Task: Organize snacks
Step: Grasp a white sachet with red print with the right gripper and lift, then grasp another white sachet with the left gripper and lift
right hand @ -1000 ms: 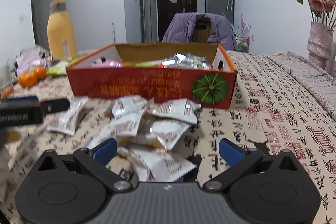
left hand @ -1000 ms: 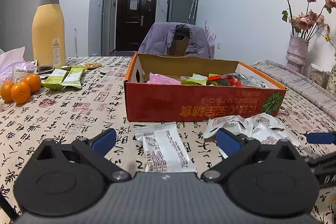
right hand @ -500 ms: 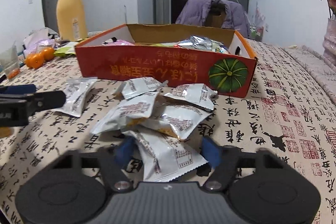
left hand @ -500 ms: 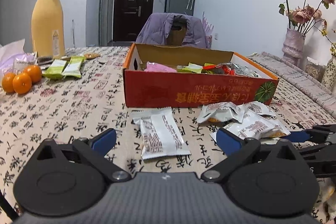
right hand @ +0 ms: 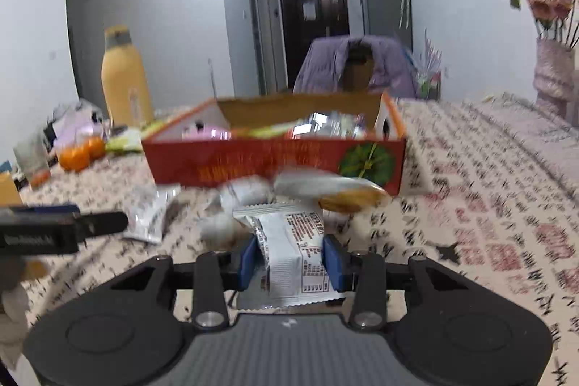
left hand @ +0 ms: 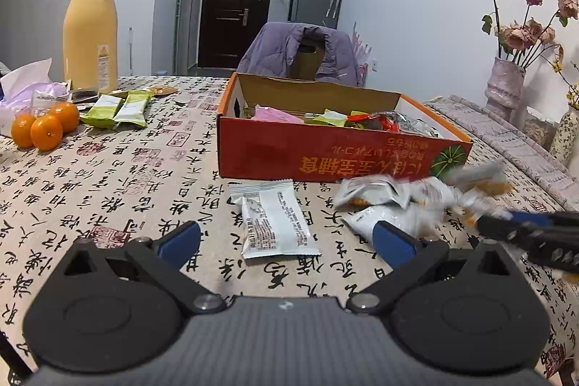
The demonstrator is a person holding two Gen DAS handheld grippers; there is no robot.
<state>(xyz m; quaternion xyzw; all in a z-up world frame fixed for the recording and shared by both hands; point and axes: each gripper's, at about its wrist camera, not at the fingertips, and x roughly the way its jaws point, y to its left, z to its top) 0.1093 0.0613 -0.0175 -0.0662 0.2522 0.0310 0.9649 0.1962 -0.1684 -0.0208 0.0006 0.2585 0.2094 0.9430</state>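
The tabletop (left hand: 108, 190) carries a red snack box (left hand: 325, 158). In front of it, the left tongs (left hand: 286, 241) gape wide, empty, over one white packet (left hand: 275, 223). The right tongs (right hand: 289, 259) are closing, pads pinching another white snack packet (right hand: 293, 259).

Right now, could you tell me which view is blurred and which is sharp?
Right wrist view: motion-smeared throughout, red cardboard box lettering unreadable, only the gripped white snack packet crisp. Left wrist view: sharp, apart from blurred packets at its right edge.
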